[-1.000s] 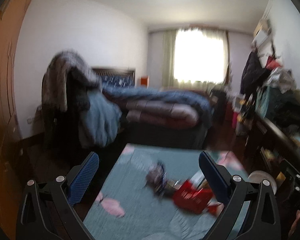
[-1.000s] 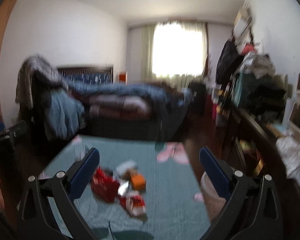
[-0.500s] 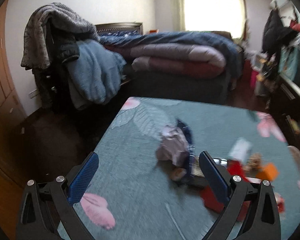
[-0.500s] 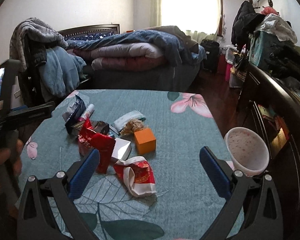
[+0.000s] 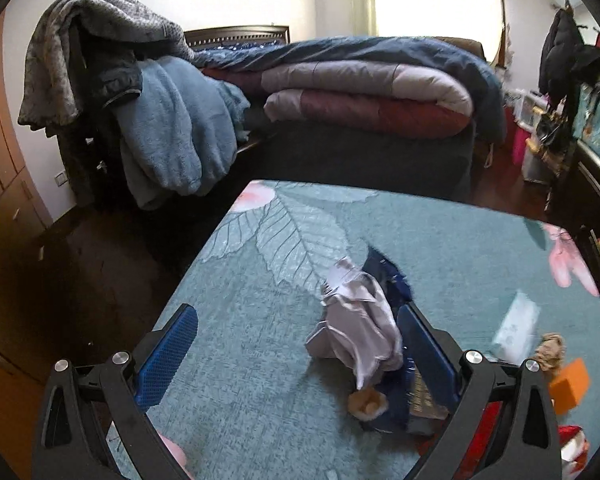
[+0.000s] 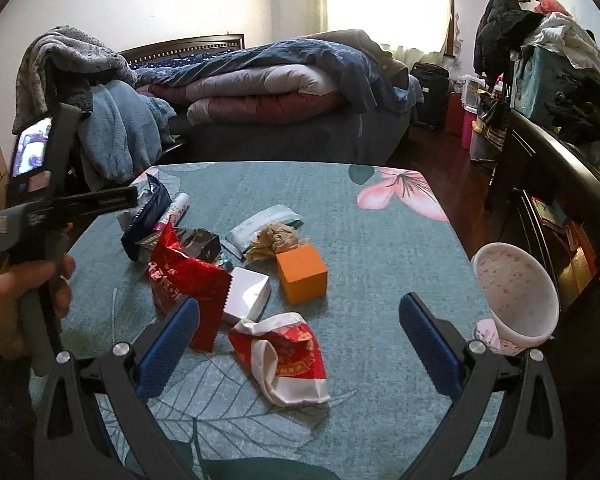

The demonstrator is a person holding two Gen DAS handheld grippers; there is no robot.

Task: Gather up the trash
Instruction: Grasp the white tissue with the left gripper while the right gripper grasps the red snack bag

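The trash lies clustered on the teal leaf-patterned tablecloth (image 6: 380, 248), left of centre. Farthest left, the crumpled dark blue and silver foil wrapper (image 5: 360, 320) sits just ahead of the left gripper (image 5: 296, 356), whose jaws stand wide apart, holding nothing. It looks light and springy; pinching its raised crease should hold. Next, the red foil snack bag (image 6: 184, 284) is probably slick, best taken at its serrated edge. The small white box (image 6: 246, 294) and orange cardboard cube (image 6: 302, 274) look stiff, suiting flat opposite faces. The torn red-and-white wrapper (image 6: 288, 356) lies between the spread, empty jaws of the right gripper (image 6: 300, 352). The speckled white bin (image 6: 516, 292) waits right.
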